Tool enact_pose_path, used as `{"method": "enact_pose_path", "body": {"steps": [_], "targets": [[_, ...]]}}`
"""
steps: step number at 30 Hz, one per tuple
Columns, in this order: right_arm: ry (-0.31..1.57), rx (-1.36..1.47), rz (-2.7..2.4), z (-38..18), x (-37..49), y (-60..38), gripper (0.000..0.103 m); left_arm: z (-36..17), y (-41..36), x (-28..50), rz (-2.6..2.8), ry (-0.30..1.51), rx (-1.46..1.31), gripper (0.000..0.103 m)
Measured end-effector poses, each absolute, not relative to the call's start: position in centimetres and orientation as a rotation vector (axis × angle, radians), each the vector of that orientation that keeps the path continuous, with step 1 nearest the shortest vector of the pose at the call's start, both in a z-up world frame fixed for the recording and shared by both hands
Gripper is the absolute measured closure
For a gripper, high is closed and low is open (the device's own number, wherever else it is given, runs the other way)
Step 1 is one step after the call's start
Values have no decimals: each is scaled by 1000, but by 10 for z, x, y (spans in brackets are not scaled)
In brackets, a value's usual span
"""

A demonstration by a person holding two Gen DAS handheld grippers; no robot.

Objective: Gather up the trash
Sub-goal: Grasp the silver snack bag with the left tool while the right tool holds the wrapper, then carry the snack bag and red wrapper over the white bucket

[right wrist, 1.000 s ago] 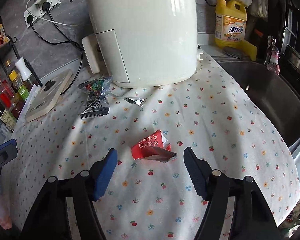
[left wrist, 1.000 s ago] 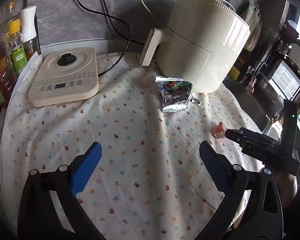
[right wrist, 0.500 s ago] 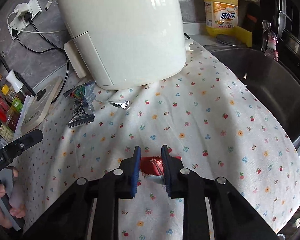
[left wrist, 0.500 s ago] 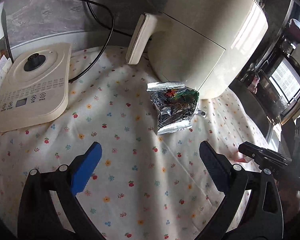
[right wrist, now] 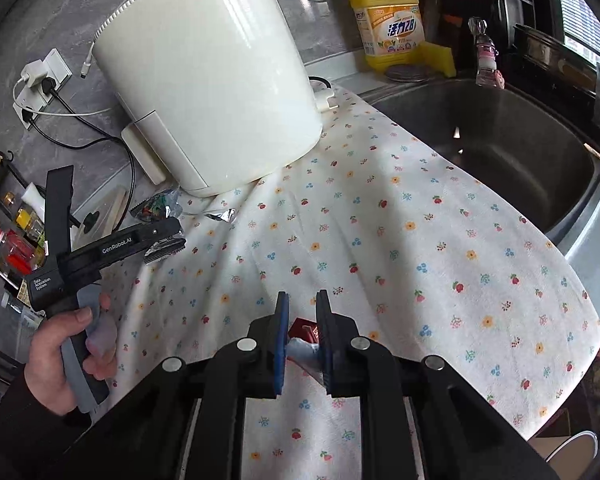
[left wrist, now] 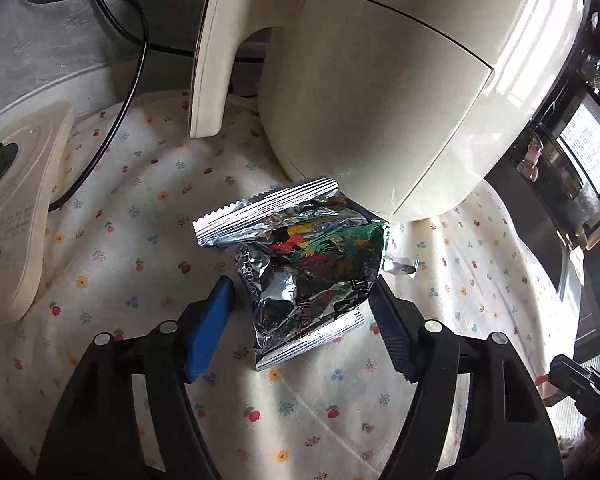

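Left tongs point(left wrist: 300, 312) spread wide around the foil snack bag point(left wrist: 300, 264); right tongs point(right wrist: 302, 320) clamp the red wrapper point(right wrist: 302, 330) on the counter point(right wrist: 440, 240).

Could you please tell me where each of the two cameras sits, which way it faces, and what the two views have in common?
Left wrist: on the left gripper, looking down along its open fingers at the foil snack bag before the air fryer.
Right wrist: on the right gripper, shut on a red wrapper, facing across the floral cloth to the sink; the person's left hand shows.
Shared: fryer, bag, cloth.
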State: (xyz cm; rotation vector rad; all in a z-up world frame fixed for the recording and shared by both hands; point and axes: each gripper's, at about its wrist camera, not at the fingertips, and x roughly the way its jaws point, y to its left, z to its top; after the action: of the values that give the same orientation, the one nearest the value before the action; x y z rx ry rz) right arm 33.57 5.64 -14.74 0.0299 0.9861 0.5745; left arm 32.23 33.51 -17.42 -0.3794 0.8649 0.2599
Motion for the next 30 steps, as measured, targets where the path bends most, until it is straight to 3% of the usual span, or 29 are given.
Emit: {"method": "enact_pose_path", "body": {"steps": [3,6,20,30], "targets": [[971,50,579,-140,332,48,89,-169,337,318,252,846,-409,61],[960,67,593,-134,331,44,89,-159,334,305,254,818,-401,65],[926,118,587,-106,321,-9,89,-121,291,252,230,743,-425,68],[905,172,443,-98,296,-134,89,-114,168,261,49,766,-377,68]]}}
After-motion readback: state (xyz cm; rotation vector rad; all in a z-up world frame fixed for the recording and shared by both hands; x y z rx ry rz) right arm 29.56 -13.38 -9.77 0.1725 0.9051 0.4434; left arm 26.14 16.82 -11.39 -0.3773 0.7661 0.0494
